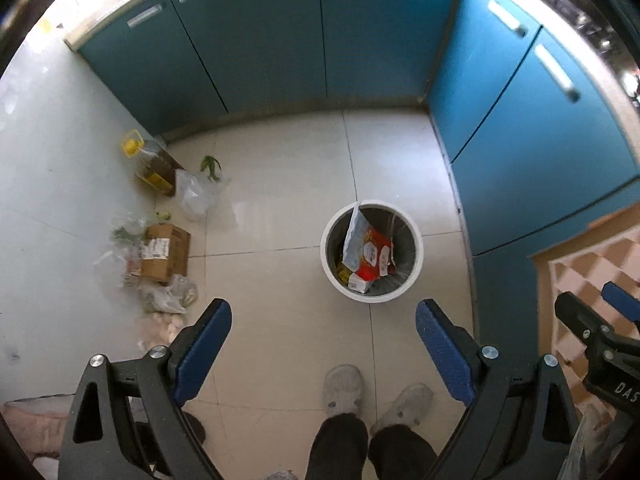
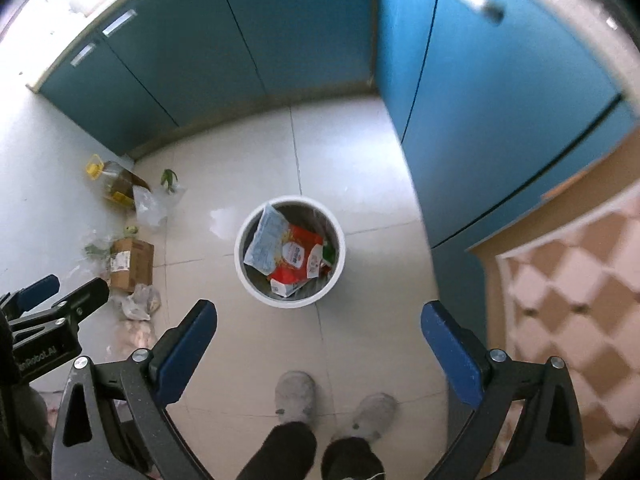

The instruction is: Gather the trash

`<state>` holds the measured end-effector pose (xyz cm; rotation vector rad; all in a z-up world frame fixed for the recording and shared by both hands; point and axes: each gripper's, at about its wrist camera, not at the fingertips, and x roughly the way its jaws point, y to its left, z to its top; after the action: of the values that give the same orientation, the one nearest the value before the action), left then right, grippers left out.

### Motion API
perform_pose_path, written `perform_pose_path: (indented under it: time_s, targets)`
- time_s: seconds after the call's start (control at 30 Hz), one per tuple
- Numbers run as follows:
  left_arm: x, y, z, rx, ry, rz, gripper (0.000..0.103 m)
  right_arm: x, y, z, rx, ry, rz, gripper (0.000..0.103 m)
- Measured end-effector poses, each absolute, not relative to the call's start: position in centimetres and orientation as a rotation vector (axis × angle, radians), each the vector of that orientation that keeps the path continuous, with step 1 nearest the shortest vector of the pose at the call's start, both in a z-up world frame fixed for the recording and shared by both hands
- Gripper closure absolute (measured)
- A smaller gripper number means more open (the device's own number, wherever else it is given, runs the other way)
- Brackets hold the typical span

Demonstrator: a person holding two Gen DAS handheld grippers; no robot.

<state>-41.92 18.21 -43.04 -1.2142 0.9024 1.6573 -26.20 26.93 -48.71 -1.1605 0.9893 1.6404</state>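
A white round trash bin (image 1: 416, 258) (image 2: 242, 264) stands on the tiled floor, well below both grippers. Inside it lie a red package (image 1: 370, 256) (image 2: 298, 258), a pale blue-white bag (image 1: 355, 236) (image 2: 264, 242) and a small white carton (image 1: 358, 282) (image 2: 285, 289). My left gripper (image 1: 323, 316) points steeply down at the floor just in front of the bin, open and empty. My right gripper (image 2: 319, 318) hangs above the bin's near edge, open wide with nothing between its pads. Each gripper shows at the edge of the other's view.
By the left wall lie a cardboard box (image 1: 166, 254) (image 2: 132, 264), an oil bottle with a yellow cap (image 1: 150, 160) (image 2: 110, 182), clear plastic bags (image 1: 196, 196) and green scraps (image 1: 211, 167). Blue cabinets (image 1: 280, 40) line the back and right. The person's shoes (image 1: 344, 388) stand below.
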Motion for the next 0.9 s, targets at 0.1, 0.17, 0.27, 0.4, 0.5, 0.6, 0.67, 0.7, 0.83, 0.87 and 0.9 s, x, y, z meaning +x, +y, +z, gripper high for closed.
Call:
perform_pose_path:
  time_s: [0.1,0.17,0.27,0.4,0.5,0.6,0.67,0.7,0.83,0.87,0.9]
  targets:
    - [-40.9,16.4,-38.9,-1.194,0.884,1.662,0.009,-24.7,25.0,-42.3,-1.131,0.958,1.664,0.000]
    - [-40.2,15.3,-36.3,-1.187,0.864,1.664,0.009,-24.1,23.9,-39.1,-1.114,0.949,1.677,0.000]
    - [-39.1,13.7,-32.6,-1.176,0.831,1.667,0.009,-22.6,22.1,-33.6,-1.086,0.937,1.700,0.000]
    - [-37.8,11.7,-27.9,-1.154,0.764,1.679,0.009,-20.8,20.0,-27.6,-1.048,0.948,1.734,0.000]
    - [-36.9,10.5,-24.8,-1.147,0.704,1.678,0.009,-19.5,18.8,-23.9,-1.018,0.950,1.766,0.000]
    - [-36.2,9.3,-21.8,-1.134,0.642,1.683,0.009,-18.3,17.5,-20.0,-0.997,0.945,1.816,0.000]
    - [-35.8,8.6,-20.2,-1.123,0.612,1.685,0.009,-17.5,16.8,-17.8,-0.982,0.946,1.852,0.000]
    - [-35.7,8.2,-19.3,-1.122,0.595,1.682,0.009,-17.3,16.5,-16.9,-0.978,0.942,1.866,0.000]
    - [-35.0,6.7,-16.4,-1.133,0.525,1.665,0.009,-16.1,15.6,-13.6,-0.970,0.948,1.934,0.000]
    - [-34.9,6.3,-15.8,-1.134,0.508,1.662,0.009,-15.9,15.3,-12.9,-0.968,0.947,1.949,0.000]
    - [-34.9,6.0,-15.1,-1.133,0.492,1.657,0.009,-15.6,15.0,-11.9,-0.966,0.944,1.972,0.000]
